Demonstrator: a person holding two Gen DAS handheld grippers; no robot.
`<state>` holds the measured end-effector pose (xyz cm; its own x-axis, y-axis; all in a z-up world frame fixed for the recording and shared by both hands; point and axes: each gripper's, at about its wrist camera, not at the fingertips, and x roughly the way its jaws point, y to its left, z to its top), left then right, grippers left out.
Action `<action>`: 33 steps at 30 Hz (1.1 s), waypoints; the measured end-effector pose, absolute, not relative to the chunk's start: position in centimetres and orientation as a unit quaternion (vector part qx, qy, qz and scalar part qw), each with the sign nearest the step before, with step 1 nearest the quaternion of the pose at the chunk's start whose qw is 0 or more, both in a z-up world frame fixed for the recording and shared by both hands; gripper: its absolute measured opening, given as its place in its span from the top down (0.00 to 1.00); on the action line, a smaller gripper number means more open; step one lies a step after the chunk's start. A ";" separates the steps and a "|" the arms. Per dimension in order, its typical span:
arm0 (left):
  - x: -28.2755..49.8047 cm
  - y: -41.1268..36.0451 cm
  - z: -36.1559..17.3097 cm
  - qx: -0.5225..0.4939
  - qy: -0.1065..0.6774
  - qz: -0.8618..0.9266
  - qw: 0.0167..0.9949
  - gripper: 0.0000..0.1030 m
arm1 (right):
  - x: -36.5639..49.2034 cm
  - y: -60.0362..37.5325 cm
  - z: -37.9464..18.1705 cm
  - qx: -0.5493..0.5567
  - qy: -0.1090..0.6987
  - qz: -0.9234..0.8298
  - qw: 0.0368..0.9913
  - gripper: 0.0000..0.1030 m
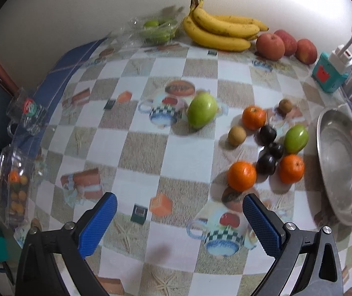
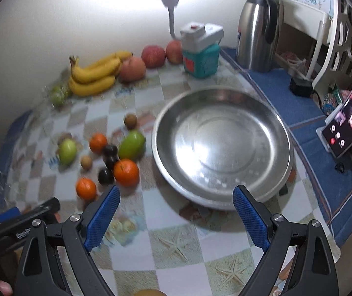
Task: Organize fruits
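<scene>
Loose fruit lies on the checked tablecloth: a green mango (image 1: 202, 110) alone, then a cluster of three oranges (image 1: 241, 175), dark plums (image 1: 266, 164), a second green mango (image 1: 296, 139) and small brown kiwis (image 1: 237, 136). A steel bowl (image 2: 222, 145) stands empty to the right of the cluster (image 2: 126, 172). Bananas (image 1: 221, 30) and red apples (image 1: 270, 46) rest against the back wall. My left gripper (image 1: 179, 203) is open above the cloth, short of the cluster. My right gripper (image 2: 176, 197) is open at the bowl's near rim, holding nothing.
A teal box with a white pump bottle (image 2: 202, 54) and a steel thermos (image 2: 257, 28) stand behind the bowl. A phone on a stand (image 2: 346, 120) sits at the right edge. Clear plastic fruit boxes (image 1: 12, 185) and a glass mug (image 1: 25, 112) line the left edge.
</scene>
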<state>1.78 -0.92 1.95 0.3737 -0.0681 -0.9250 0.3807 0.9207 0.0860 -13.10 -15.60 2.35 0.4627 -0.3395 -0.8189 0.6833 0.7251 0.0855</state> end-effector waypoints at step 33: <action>9.5 -1.1 -0.5 0.059 0.608 -0.110 0.784 0.00 | -3.2 -18.8 1.2 0.287 0.489 -0.252 0.784 0.19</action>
<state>9.46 -1.14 -0.49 0.2366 -0.1011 -0.9663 0.2433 0.9690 -0.0418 -3.16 -18.76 1.17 0.3944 -0.1146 -0.9118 0.6754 0.7090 0.2030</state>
